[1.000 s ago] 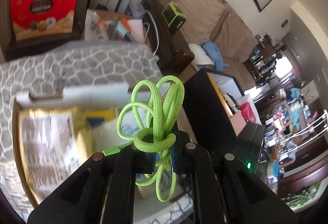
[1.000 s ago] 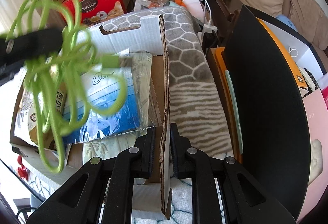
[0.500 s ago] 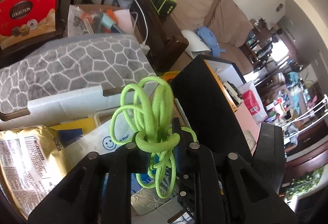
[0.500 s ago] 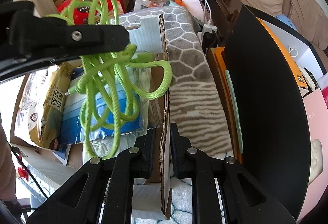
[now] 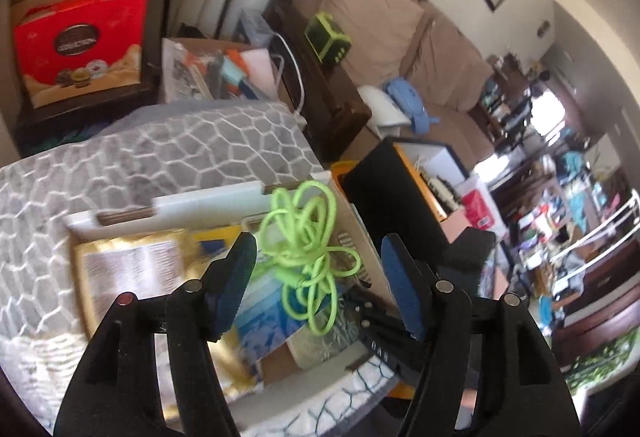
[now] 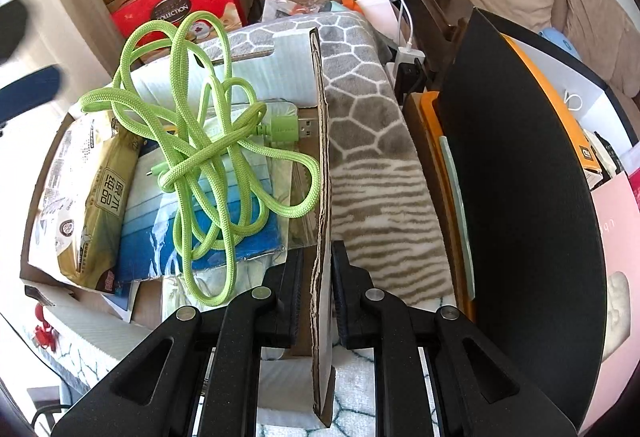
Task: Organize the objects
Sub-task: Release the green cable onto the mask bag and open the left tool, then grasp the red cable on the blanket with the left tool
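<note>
Left wrist view: left gripper (image 5: 318, 263) has just been opening, fingers (image 5: 236, 279) now wide, nothing pinched. Green cable (image 5: 310, 257) sits in the gap but clear of both pads, lying down in the cardboard box (image 5: 168, 203) on the blue packet (image 5: 268, 317). Bundle's long axis runs about 12 to 6 here, loops at 12, loose tail at 6. Frame is blurred, so I can't tell if any strand touches a pad. Risk: a loop snagging on a finger as the hand pulls back, dragging the cable out again.

Right wrist view: right gripper (image 6: 316, 289) fingers narrow, clamped on the box's upright side wall (image 6: 320, 157), holding the box steady. Cable (image 6: 208, 153) is a loose tangle on top of the blue packet (image 6: 224, 237), beside the tan snack bag (image 6: 84, 197) at its 9 o'clock. USB plug (image 6: 292, 129) points to 3 o'clock, tip just beside the side wall. Overall long axis roughly 11 to 6; one loop at 11 stands up toward the box's far wall.

Risks, my read: raised loop spills over the rim, cable is uncoiled and will tangle with later items, and letting go of the wall early lets the flap sag onto the plug.
</note>
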`<act>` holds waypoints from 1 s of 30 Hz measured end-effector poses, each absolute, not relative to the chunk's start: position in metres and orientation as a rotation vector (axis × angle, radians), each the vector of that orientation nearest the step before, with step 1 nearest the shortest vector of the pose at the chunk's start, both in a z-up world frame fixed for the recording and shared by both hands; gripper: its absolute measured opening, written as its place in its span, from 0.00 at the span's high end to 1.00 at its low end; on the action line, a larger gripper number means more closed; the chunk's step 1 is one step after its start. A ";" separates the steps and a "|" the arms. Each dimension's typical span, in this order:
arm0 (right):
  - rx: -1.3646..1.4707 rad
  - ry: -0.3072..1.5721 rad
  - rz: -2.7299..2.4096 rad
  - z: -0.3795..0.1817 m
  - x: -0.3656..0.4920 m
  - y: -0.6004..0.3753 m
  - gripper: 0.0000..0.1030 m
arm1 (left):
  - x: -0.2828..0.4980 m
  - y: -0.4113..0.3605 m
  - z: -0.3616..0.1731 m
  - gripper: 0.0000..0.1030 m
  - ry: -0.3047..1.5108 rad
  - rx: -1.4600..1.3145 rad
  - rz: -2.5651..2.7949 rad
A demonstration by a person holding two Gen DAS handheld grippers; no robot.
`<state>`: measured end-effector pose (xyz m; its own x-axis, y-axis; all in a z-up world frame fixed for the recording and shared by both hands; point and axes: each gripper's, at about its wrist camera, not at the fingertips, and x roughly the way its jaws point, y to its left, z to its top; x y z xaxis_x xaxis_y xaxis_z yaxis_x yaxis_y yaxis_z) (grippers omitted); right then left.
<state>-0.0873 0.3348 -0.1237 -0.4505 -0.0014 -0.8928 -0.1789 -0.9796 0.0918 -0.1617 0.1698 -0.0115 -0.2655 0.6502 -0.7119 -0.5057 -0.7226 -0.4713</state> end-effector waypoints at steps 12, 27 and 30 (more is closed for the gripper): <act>-1.587 0.260 2.577 -0.124 -0.087 0.335 0.86 | -0.128 0.048 -0.017 0.29 -0.049 -1.338 2.305; -1.587 0.259 2.576 -0.123 -0.088 0.335 0.86 | -0.060 0.009 -0.107 0.30 0.078 -1.490 2.201; -1.586 0.260 2.576 -0.123 -0.088 0.335 0.86 | -0.056 0.008 -0.109 0.34 0.044 -1.469 2.198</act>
